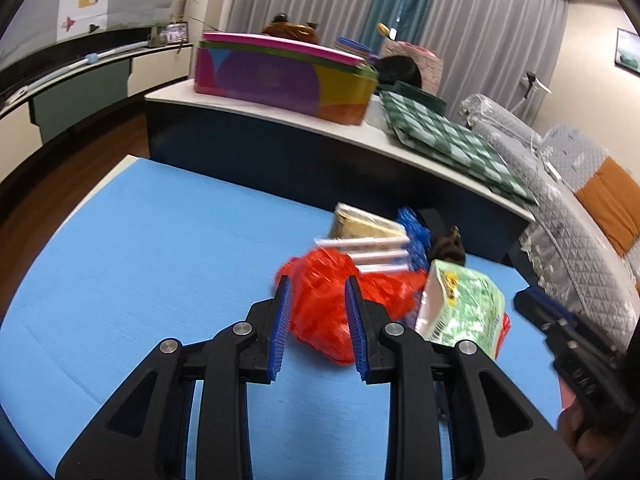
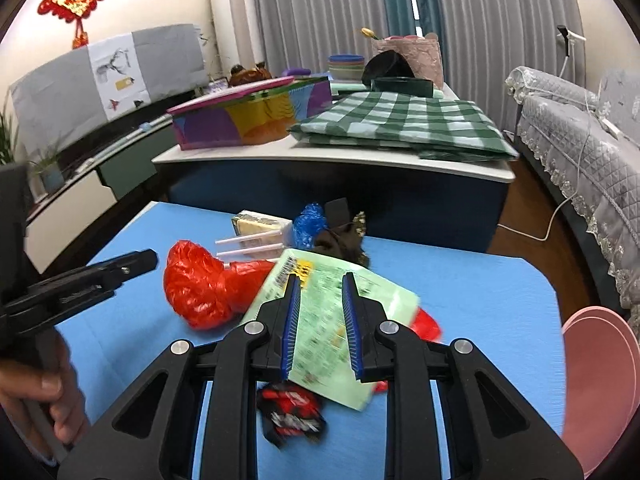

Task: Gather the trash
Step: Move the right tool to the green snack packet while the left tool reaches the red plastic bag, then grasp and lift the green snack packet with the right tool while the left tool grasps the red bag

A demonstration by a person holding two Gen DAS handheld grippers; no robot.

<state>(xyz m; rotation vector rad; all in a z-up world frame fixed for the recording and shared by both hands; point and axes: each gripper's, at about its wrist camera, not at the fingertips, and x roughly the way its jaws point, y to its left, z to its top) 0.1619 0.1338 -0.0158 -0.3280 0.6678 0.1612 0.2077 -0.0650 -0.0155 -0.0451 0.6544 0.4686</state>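
A heap of trash lies on the blue bench. At its heart is a crumpled red plastic bag. Leaning against that bag's right side is a green printed packet; behind the bag lie white straws, a yellow carton and a blue wrapper. The left claw hangs over the bag, jaws parted, pinching nothing. The right claw hangs over the packet, jaws likewise apart. Near the packet lies a red-and-black wrapper.
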